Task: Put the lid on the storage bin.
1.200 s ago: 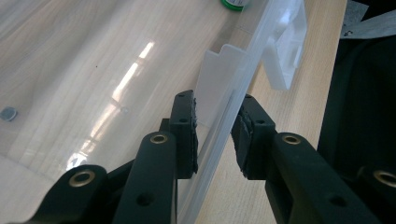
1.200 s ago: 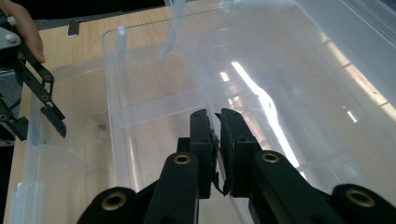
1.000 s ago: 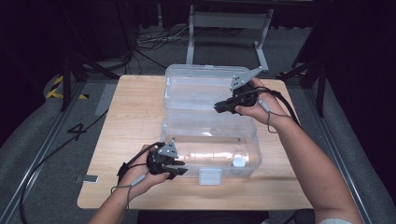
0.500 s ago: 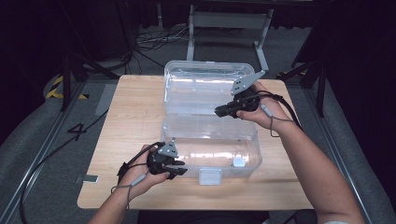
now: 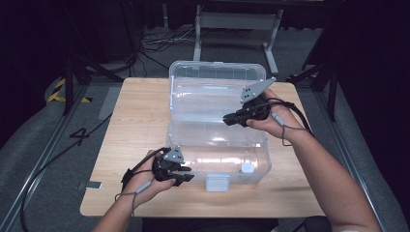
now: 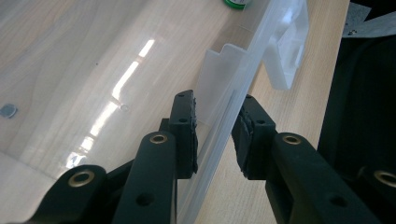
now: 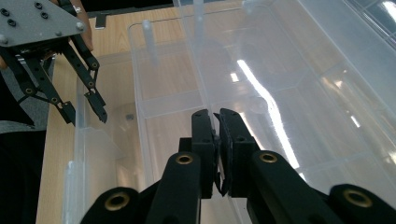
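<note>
1. The left gripper [image 5: 186, 174], at the lower left of the high view, straddles the front wall of the clear plastic hinged box [image 5: 212, 145]; its jaws stand apart, pads off the wall.
2. The box sits mid-frame on the light wooden table [image 5: 135, 121], lid open.
3. The right gripper [image 5: 227, 120], right of centre, is clamped on the box's rear rim.

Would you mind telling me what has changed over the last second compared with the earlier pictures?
Very little. The right gripper has slid slightly along the back rim of the clear plastic box, toward the person, staying pinched on that thin wall. The left gripper has kept its place at the front wall, which stands between its jaws. The box, its open lid and the table are as before.
</note>
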The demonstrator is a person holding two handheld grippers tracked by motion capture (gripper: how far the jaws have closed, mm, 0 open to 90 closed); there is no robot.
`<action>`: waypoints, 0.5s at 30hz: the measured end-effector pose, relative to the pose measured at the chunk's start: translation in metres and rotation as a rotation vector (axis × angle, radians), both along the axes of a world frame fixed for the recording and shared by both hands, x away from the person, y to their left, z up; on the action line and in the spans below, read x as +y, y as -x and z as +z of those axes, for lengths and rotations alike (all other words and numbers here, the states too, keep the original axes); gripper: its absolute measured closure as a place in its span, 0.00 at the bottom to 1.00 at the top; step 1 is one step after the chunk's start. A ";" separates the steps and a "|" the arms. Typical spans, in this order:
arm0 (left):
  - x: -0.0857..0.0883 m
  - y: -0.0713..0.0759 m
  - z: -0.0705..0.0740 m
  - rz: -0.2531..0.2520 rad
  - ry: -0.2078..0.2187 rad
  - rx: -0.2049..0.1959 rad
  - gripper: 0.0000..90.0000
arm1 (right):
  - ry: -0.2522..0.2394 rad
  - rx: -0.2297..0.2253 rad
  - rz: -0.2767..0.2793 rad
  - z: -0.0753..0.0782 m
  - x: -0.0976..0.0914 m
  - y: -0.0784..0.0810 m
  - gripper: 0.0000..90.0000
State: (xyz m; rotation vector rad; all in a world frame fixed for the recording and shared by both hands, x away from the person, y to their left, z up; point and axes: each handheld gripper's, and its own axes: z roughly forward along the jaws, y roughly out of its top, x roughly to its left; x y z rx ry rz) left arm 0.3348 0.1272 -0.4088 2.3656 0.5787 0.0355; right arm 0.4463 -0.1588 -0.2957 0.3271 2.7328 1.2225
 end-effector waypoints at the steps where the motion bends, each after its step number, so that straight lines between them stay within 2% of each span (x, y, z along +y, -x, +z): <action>1: 0.000 0.000 0.000 0.001 0.001 0.001 0.79 | 0.000 0.001 0.001 0.000 0.000 0.001 0.95; 15: 0.000 0.000 0.000 0.001 -0.003 -0.001 0.79 | 0.006 -0.013 0.015 -0.001 0.000 0.012 0.96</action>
